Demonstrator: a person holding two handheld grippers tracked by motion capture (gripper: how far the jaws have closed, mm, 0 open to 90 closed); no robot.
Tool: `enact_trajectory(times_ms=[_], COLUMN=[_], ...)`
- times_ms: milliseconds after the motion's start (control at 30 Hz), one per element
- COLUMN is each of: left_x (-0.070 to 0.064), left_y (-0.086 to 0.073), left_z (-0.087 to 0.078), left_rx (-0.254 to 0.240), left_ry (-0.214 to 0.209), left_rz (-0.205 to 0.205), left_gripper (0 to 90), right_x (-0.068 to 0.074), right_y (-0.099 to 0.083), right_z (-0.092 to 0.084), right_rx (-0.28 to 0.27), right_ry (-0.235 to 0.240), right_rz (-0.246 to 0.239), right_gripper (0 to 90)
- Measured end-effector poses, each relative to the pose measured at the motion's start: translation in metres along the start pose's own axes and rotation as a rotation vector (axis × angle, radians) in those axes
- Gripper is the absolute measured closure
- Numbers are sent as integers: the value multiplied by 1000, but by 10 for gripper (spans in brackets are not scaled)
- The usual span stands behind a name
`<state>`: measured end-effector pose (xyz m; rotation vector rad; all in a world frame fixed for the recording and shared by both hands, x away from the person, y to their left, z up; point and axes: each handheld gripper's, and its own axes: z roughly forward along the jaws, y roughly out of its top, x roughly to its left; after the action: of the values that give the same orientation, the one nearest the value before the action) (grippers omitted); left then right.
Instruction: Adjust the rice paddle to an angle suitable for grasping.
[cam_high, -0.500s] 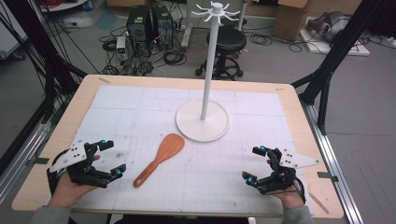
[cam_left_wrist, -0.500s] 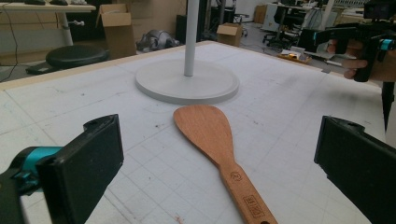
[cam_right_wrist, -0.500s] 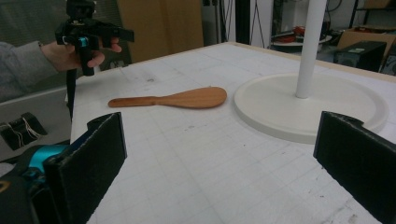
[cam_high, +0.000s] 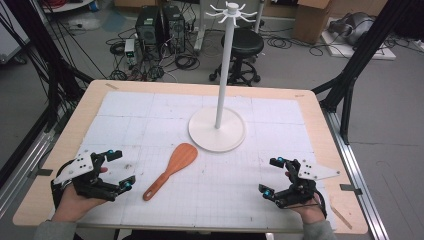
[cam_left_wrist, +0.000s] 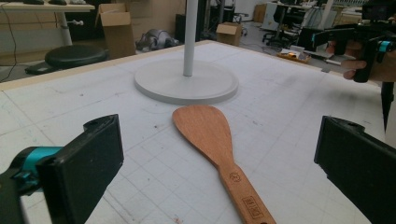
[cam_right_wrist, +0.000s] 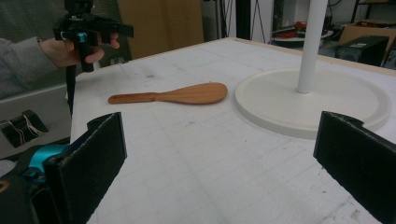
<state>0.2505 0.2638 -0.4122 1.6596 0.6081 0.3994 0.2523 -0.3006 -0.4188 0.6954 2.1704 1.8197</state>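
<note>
Wooden spatula lies flat on the counter, blade toward the round base of the white stand and just short of it. Left tool rests near the handle end, jaws wide, nothing between them. Right tool sits well apart, jaws likewise wide and empty.
</note>
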Motion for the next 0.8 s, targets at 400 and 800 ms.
enact_trajectory(times_ms=[400, 800], left_x=[-9, -9], left_y=[5, 5], left_z=[6, 18], left_rx=[55, 125], left_ry=[14, -50], left_rz=[97, 63], left_gripper=[562, 896], right_x=[1, 3], right_y=[-1, -2], right_z=[2, 4], right_rx=[12, 28], right_ry=[2, 13], right_rz=[1, 3], right_gripper=[11, 11])
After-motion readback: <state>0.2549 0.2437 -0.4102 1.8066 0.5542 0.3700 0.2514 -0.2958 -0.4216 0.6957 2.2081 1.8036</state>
